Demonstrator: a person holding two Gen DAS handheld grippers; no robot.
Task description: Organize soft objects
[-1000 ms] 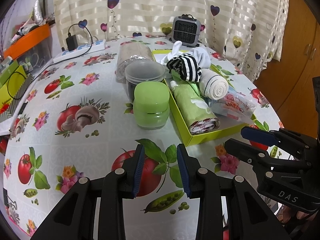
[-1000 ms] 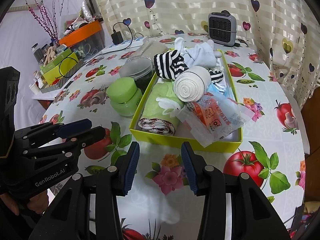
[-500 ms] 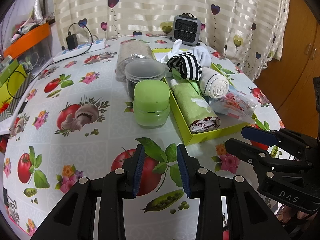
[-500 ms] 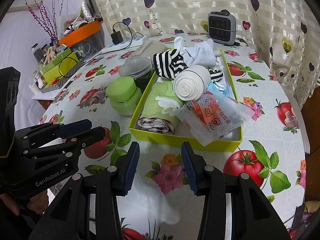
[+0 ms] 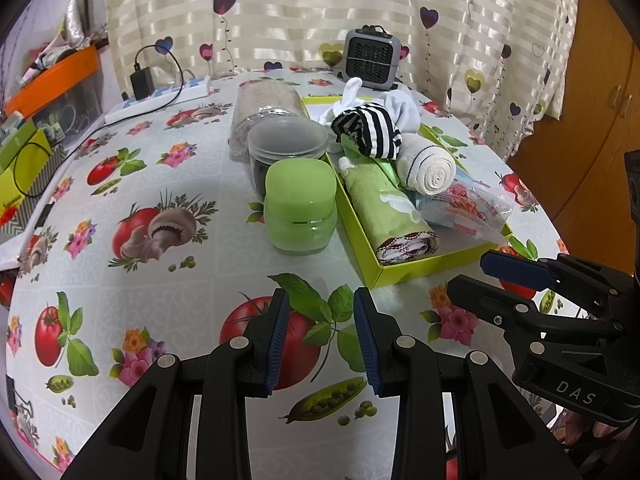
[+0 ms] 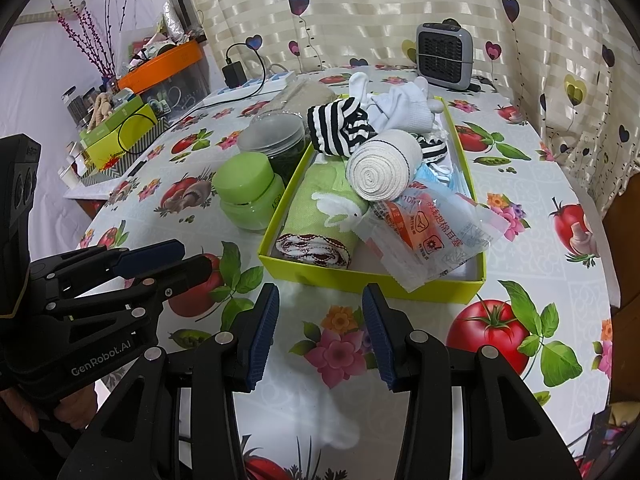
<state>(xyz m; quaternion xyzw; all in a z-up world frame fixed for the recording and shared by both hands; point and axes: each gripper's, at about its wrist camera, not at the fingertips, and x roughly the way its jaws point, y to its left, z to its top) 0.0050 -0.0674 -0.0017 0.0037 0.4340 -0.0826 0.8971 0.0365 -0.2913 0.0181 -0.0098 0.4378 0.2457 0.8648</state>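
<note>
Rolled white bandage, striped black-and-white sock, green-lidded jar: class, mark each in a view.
Rolled white bandage [image 6: 370,178], right wrist view, spiral end face.
Striped black-and-white sock [image 6: 340,126], right wrist view, bunched middle.
Green-lidded jar [image 5: 301,188], left wrist view, lid top.

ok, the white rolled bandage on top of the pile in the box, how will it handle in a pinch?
The rolled bandage looks like wound cloth, so probably light and squashy; the jaws should bite in. It is a cylinder perched on the green towel roll and plastic packet, so a nudge may roll it. Its loose end could unwind.
</note>
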